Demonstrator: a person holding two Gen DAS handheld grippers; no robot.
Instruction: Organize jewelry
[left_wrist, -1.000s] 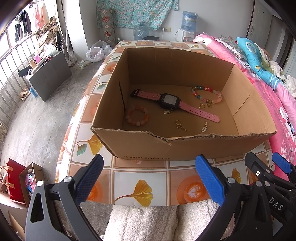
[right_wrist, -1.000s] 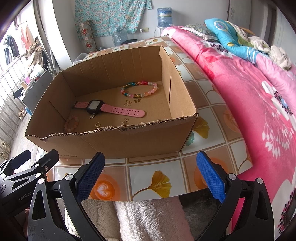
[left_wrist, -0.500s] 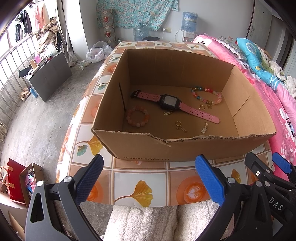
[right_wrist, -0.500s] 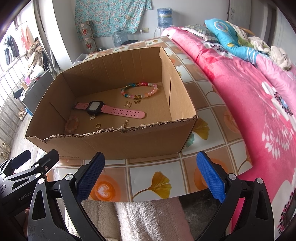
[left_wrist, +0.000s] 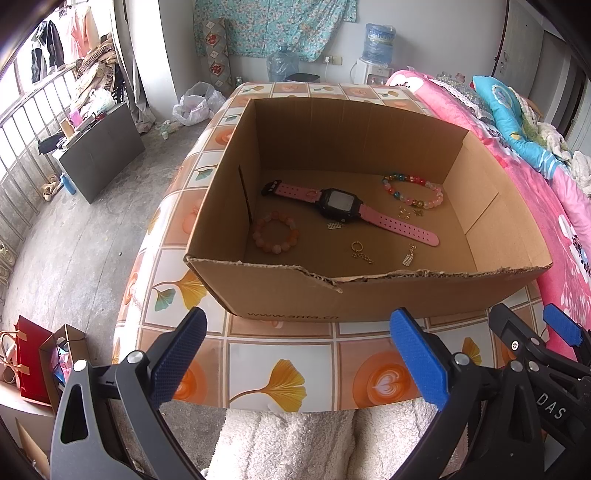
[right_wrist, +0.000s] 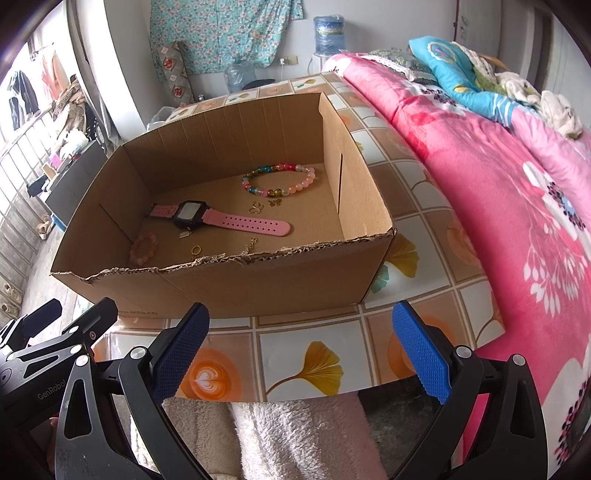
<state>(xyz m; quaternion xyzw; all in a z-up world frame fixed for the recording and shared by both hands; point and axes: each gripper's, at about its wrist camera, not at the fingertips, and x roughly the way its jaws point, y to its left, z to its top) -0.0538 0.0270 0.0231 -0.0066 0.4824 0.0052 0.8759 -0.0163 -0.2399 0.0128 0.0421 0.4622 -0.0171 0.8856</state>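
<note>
An open cardboard box (left_wrist: 295, 291) (right_wrist: 258, 280) stands on a tiled table. Inside lie a pink-strapped watch (left_wrist: 340, 208) (right_wrist: 207, 218), a multicoloured bead bracelet (left_wrist: 413, 190) (right_wrist: 280, 181), a peach bead bracelet (left_wrist: 275, 236) (right_wrist: 144, 249), a gold ring with chain (left_wrist: 358, 249) and small gold charms (left_wrist: 408, 254). My left gripper (left_wrist: 299, 354) is open and empty, in front of the box's near wall. My right gripper (right_wrist: 301, 350) is open and empty, also in front of the box.
The table (left_wrist: 284, 354) has a ginkgo-leaf tile pattern. A pink floral bed (right_wrist: 498, 192) runs along the right. A white fluffy cloth (left_wrist: 295, 443) lies below the table's near edge. Floor, a grey cabinet (left_wrist: 99, 151) and bags (left_wrist: 33, 362) are at the left.
</note>
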